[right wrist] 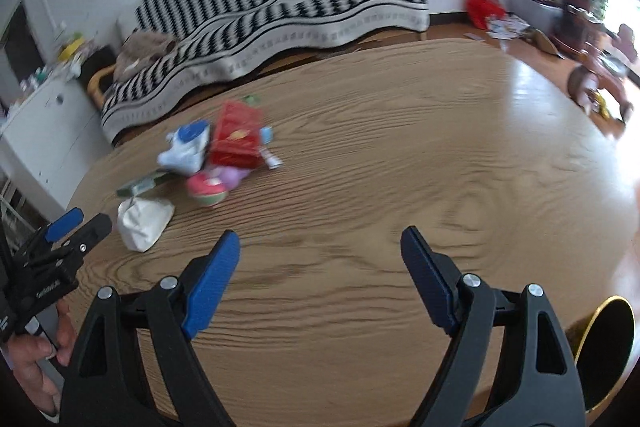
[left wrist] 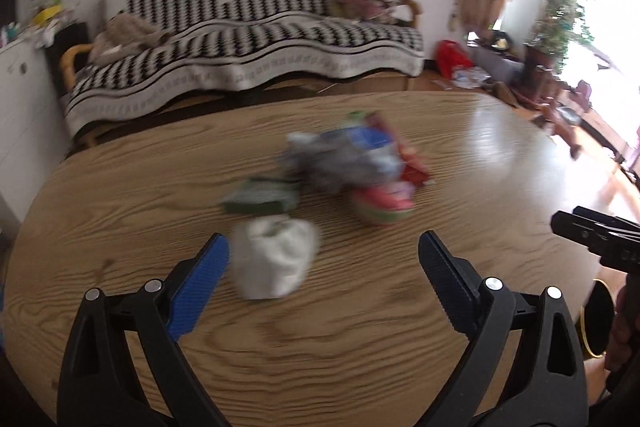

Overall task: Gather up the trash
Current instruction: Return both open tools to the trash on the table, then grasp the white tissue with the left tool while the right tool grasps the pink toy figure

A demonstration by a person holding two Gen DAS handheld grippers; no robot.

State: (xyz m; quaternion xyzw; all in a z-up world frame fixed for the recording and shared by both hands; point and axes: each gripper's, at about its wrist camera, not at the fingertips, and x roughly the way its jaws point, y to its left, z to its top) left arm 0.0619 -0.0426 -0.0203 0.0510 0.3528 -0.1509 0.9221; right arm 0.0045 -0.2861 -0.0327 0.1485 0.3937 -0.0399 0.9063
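The left tool (left wrist: 323, 255) hangs with its fingers spread wide, the crumpled white wad (left wrist: 274, 259) just inside its left pad; contact is unclear through blur. Beyond the wad on the wooden surface (left wrist: 360, 347) lies a smeared trash heap (left wrist: 348, 163), its pieces hard to separate. The right tool (right wrist: 320, 251) is also spread, holding nothing, well right of the wad. A black bin (right wrist: 608, 347) is cut off at the edge.

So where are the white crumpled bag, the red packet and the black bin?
White bag (left wrist: 274, 259): left wrist view, middle of its crumpled body.
Red packet (right wrist: 234, 135): right wrist view, centre of its flat face.
Black bin (right wrist: 608, 347): right wrist view, dark inside just below the gold rim.
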